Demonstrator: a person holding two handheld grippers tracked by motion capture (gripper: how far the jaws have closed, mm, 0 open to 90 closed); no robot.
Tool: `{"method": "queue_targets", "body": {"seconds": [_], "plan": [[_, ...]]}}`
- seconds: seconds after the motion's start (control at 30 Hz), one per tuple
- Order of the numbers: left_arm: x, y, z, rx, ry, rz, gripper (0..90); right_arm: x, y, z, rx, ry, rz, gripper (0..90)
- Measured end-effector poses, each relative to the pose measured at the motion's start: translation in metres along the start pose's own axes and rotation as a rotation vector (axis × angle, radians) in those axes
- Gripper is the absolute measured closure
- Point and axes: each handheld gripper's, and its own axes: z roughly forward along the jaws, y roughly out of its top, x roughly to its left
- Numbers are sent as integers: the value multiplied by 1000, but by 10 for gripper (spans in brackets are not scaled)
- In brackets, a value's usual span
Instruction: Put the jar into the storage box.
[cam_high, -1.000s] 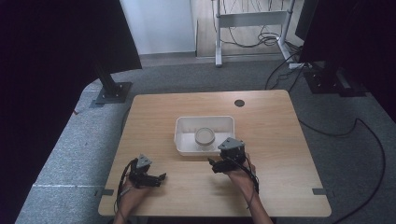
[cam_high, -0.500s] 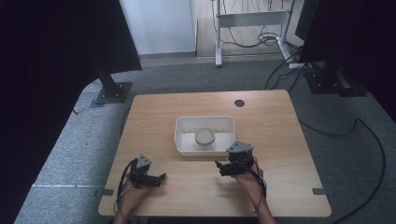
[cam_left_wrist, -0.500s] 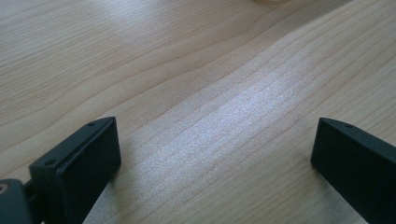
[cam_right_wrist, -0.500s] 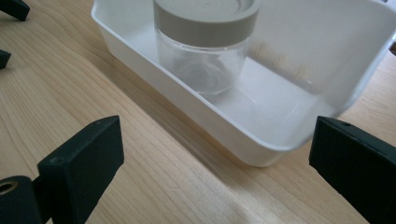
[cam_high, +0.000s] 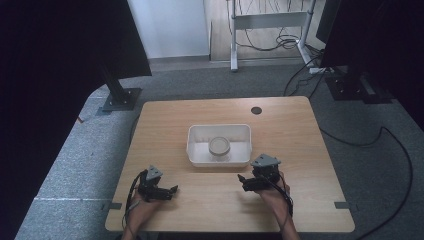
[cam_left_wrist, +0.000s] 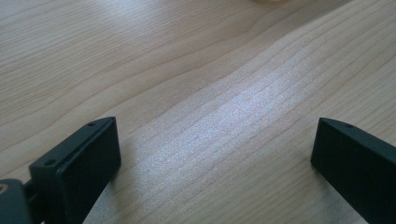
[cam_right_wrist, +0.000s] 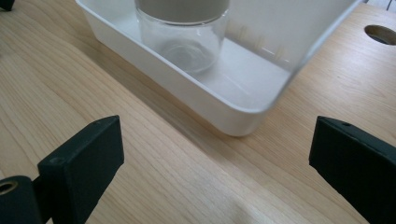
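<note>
A white rectangular tray (cam_high: 197, 152) sits at the middle of the wooden table, and a clear glass jar with a grey lid (cam_high: 219, 146) stands upright inside it. In the right gripper view the tray (cam_right_wrist: 219, 107) and the jar (cam_right_wrist: 183, 39) lie just beyond my open jaws. My right gripper (cam_high: 245, 181) rests near the table's front, just below the tray's near right corner, open and empty. My left gripper (cam_high: 171, 191) lies at the front left, open, with bare wood (cam_left_wrist: 215, 116) between its jaws.
A round cable hole (cam_high: 256, 110) is in the table's far right part. Black monitor stands and their bases (cam_high: 121, 98) flank the table on the grey carpet. Cables run over the floor at the right. Bare wood stretches around the tray.
My right gripper has drawn back from the tray's near edge toward the table's front and slightly to the right. The left gripper has stayed put.
</note>
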Motion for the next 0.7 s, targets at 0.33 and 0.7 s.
{"method": "queue_targets", "body": {"seconds": [0.33,0.7], "plan": [[-1,0,0,1,1,-2,12,-7,-13,-13,9,-28,6,27],[-1,0,0,2,3,-3,12,-15,-34,-28,24,-52,24,27]]}}
